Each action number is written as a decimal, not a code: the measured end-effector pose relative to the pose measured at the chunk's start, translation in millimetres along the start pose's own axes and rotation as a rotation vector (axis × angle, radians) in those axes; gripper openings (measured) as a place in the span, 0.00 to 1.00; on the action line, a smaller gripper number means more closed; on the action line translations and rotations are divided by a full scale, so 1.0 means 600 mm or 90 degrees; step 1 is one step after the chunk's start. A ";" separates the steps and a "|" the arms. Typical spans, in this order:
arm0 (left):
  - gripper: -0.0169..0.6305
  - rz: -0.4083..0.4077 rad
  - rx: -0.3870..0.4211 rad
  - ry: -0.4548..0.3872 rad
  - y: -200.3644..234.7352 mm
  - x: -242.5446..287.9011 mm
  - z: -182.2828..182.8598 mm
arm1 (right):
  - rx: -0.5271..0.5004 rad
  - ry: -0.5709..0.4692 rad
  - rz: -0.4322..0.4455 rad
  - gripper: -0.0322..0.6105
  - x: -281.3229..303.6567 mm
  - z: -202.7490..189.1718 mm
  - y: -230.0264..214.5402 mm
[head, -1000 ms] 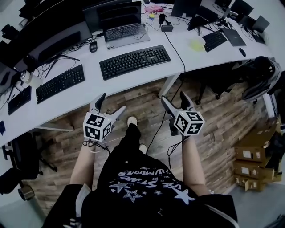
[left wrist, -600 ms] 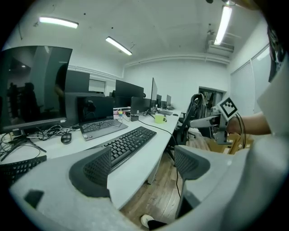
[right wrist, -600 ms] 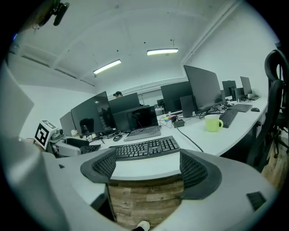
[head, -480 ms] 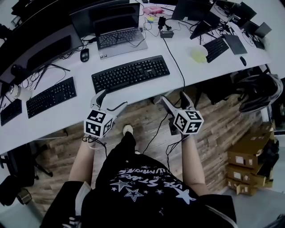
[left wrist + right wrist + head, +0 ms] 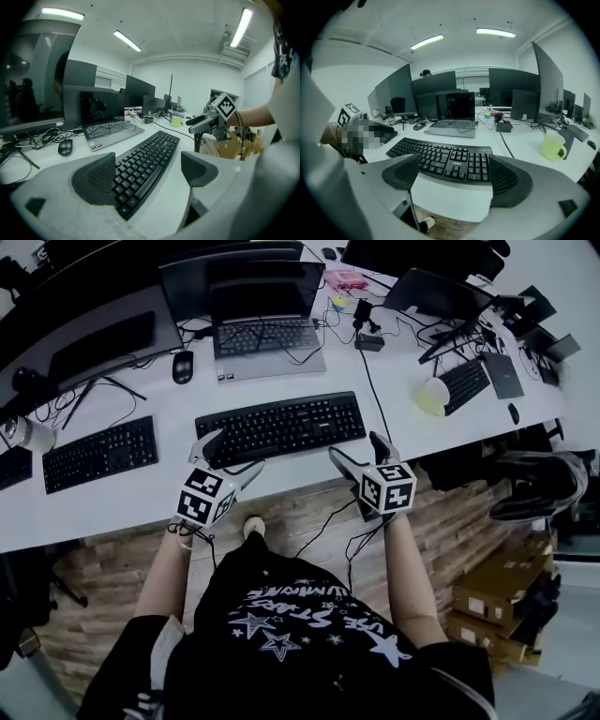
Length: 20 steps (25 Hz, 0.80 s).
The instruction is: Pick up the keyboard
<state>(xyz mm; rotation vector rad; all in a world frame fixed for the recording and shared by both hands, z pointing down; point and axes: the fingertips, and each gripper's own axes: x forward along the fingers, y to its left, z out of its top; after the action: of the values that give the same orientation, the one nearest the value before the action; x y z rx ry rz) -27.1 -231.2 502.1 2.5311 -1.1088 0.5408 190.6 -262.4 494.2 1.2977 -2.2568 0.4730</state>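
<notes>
- Wood-plank floor (image 5: 309,507) lies open below both hands, crossed by loose cables hanging off the desk's front edge.
- Left gripper (image 5: 234,454) is at the front edge of the white desk (image 5: 141,488). Its jaws are wide apart and the pads press on nothing. In the left gripper view, the keyboard's near corner lies in the gap, partly behind 1 pad (image 5: 96,178).
- Right gripper (image 5: 354,448) is at the same edge. Its jaws are opening and nothing is pinched. Bare desk edge shows between the pads, and the keyboard's right end is just ahead of the gap.
- Keyboard (image 5: 281,427) is black and lies flat on the desk, its long side roughly parallel to the front edge and near it. The 2 grippers flank its ends.
- Only a narrow bare strip separates the keyboard from the desk edge.
- To the left, a second black keyboard (image 5: 98,454) sits well apart, with bare desktop between.
- To the right, a cable (image 5: 372,395) runs past the keyboard's end toward the edge. Beyond it is open desktop up to a yellow-green mug (image 5: 431,397).
- Behind the keyboard is a clear band, then an open laptop (image 5: 267,338) with a mouse (image 5: 182,367) beside it.
- Dark monitors (image 5: 103,338) line the back of the desk.
- Cardboard boxes (image 5: 497,596) sit on the floor off the desk's right end.
</notes>
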 end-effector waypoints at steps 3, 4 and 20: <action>0.69 0.002 -0.014 -0.002 0.029 0.007 0.004 | -0.035 0.042 0.022 0.75 0.033 0.014 -0.006; 0.69 0.002 -0.018 -0.003 0.035 0.009 0.004 | -0.057 0.058 0.027 0.75 0.042 0.016 -0.008; 0.69 0.071 -0.042 0.025 0.048 0.014 0.004 | -0.518 0.280 0.206 0.86 0.139 -0.024 -0.014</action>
<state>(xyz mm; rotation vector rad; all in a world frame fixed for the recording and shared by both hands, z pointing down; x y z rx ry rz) -42.9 -256.3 507.7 2.4028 -1.2387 0.5715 165.5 -317.6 553.9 0.3745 -1.9394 -0.0746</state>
